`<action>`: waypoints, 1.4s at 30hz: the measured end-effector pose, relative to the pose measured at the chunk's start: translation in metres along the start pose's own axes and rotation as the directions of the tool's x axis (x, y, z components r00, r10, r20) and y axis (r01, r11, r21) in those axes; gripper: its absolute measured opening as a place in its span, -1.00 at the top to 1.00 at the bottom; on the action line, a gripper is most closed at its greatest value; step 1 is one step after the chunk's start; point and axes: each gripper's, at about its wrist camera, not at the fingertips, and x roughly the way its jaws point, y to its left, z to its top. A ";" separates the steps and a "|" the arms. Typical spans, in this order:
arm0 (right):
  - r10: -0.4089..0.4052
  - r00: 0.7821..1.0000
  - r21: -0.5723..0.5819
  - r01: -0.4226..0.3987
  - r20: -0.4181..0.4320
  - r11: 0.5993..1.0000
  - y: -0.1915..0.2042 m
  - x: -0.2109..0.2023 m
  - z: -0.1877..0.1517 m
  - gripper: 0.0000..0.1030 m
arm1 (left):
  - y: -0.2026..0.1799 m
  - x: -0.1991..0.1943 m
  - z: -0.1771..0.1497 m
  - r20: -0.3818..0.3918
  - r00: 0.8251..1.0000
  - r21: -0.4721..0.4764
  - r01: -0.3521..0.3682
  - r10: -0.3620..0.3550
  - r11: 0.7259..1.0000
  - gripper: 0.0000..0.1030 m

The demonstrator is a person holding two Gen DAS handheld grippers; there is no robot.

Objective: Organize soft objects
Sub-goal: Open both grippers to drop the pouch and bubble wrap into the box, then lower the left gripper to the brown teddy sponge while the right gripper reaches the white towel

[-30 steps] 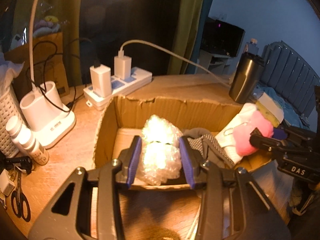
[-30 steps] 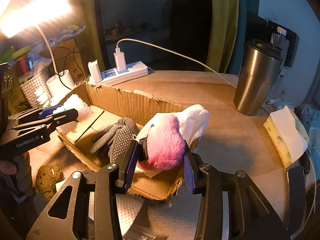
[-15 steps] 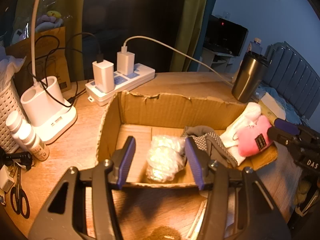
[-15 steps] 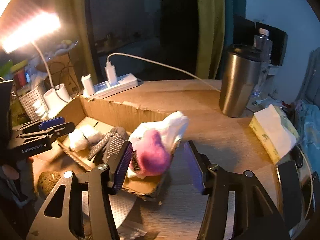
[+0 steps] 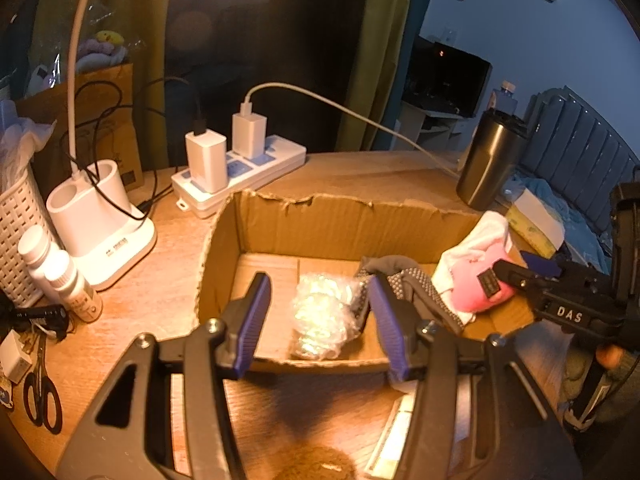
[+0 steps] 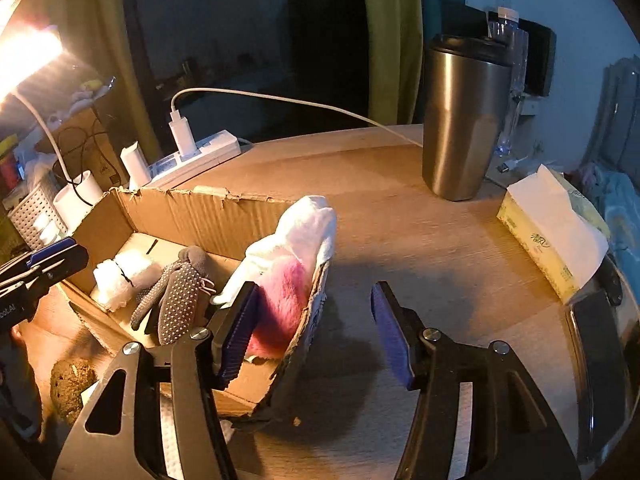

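Holding nothing, your left gripper (image 5: pixel 320 320) is spread wide at the near rim of the cardboard box (image 5: pixel 340 224); your right gripper (image 6: pixel 312 332), marked "DAS", is released too. Inside lie the bubble wrap (image 5: pixel 324 320), a dotted glove (image 6: pixel 180 300) and the pink plush (image 6: pixel 280 300). Farther off stands a steel tumbler (image 6: pixel 460 120)

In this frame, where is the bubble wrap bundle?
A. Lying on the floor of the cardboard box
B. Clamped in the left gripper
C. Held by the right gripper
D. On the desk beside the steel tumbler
A. The bubble wrap bundle lies on the cardboard box floor, and the left gripper stands open around it without touching.
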 end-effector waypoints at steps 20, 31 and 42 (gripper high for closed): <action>0.044 0.995 -0.053 -0.039 0.090 0.998 0.036 -0.063 -0.007 -0.18 | -0.018 -0.047 -0.008 0.068 0.997 0.046 0.041 -0.044 0.998 -0.04; 0.052 0.992 -0.081 -0.042 0.114 0.996 0.051 -0.085 -0.013 -0.18 | -0.016 -0.072 -0.019 0.091 0.994 0.052 0.051 -0.055 0.997 -0.24; 0.068 0.991 -0.112 -0.055 0.113 0.992 0.072 -0.093 -0.023 -0.18 | -0.002 -0.088 -0.032 0.105 0.993 0.027 0.057 -0.060 0.998 -0.34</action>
